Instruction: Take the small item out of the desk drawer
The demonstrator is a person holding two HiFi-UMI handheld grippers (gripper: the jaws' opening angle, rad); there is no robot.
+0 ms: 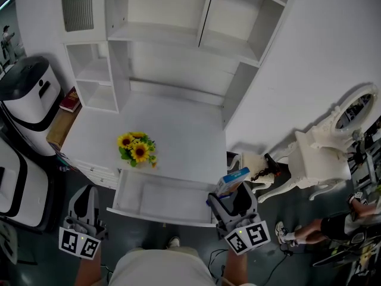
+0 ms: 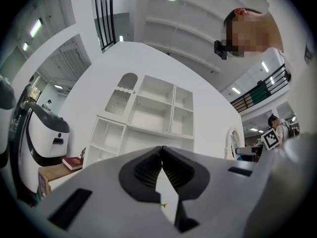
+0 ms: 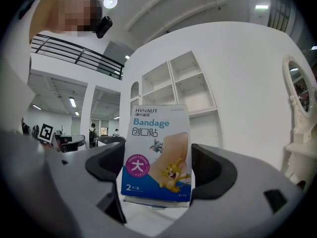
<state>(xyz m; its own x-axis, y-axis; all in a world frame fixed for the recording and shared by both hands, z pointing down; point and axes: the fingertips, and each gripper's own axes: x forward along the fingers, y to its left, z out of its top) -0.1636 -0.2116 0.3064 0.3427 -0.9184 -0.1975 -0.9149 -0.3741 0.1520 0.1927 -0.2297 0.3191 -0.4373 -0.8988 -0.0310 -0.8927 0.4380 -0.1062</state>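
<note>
The small item is a blue and white bandage box [image 1: 231, 180] with a cartoon print. It stands upright between the pads of my right gripper [image 1: 233, 192], which is shut on it just past the right front corner of the open drawer [image 1: 156, 196]. In the right gripper view the bandage box [image 3: 157, 155] fills the gap of the right gripper [image 3: 157, 170], held by its sides. The white drawer shows a bare bottom. My left gripper [image 1: 87, 194] hangs shut and holds nothing, left of the drawer and below the desk edge. In its own view the left gripper [image 2: 161, 158] points up at the shelves.
A bunch of sunflowers [image 1: 137, 148] lies on the white desk top [image 1: 178, 118] behind the drawer. White shelves [image 1: 178, 34] rise at the back. A white and black machine [image 1: 27, 94] and a red book [image 1: 70, 100] stand left. An ornate white stand with a mirror [image 1: 324, 151] is right.
</note>
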